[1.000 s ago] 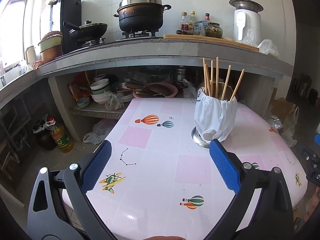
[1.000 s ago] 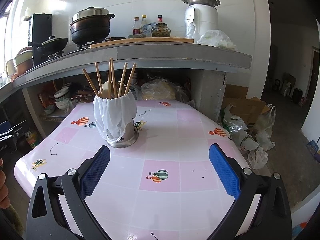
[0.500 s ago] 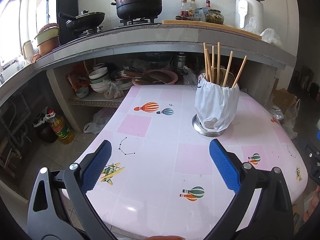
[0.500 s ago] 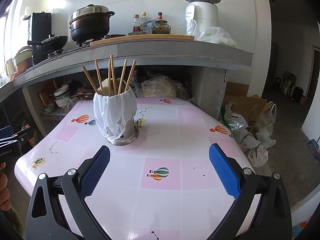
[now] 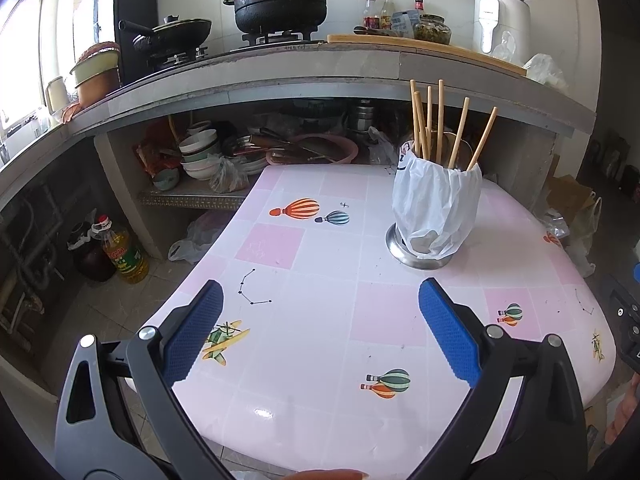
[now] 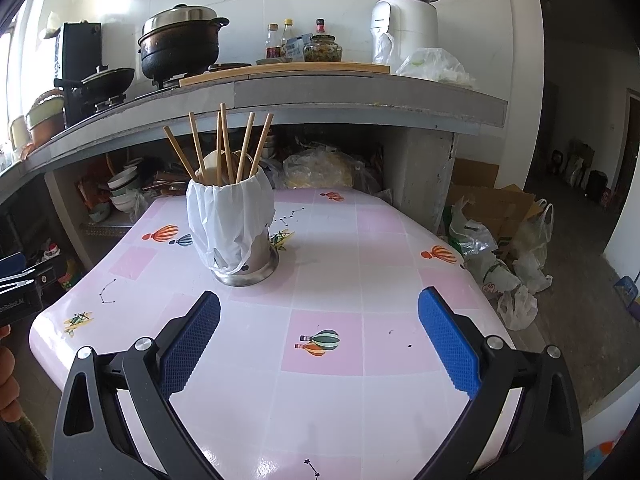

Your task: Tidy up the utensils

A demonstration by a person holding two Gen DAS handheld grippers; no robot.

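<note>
- The utensil holder [image 5: 434, 216], a steel cup wrapped in a white plastic bag [image 6: 230, 220], is standing upright on the pink table [image 5: 320, 320], toward the far side.
- Six or so wooden chopsticks [image 5: 440, 124] are sticking up out of it, long axes near vertical and fanning outward at the tips; something pale, perhaps a spoon, is showing among them in the right wrist view, too unclear to name.
- The left gripper [image 5: 318, 330] is hovering over the near table edge, fingers spread wide and gripping nothing; the holder is lying ahead and to the right of its centre line.
- The right gripper [image 6: 318, 336] is likewise hovering, fingers spread and empty; the holder is lying ahead and to the left of its centre line.
- Judgement: the holder is sitting between the two grippers and well apart from both; neither is clearly nearer.
- Judgement: no loose utensil is showing on the table, so the chopsticks may already be sorted; any pick would be needing a grip across the upright sticks.
</note>
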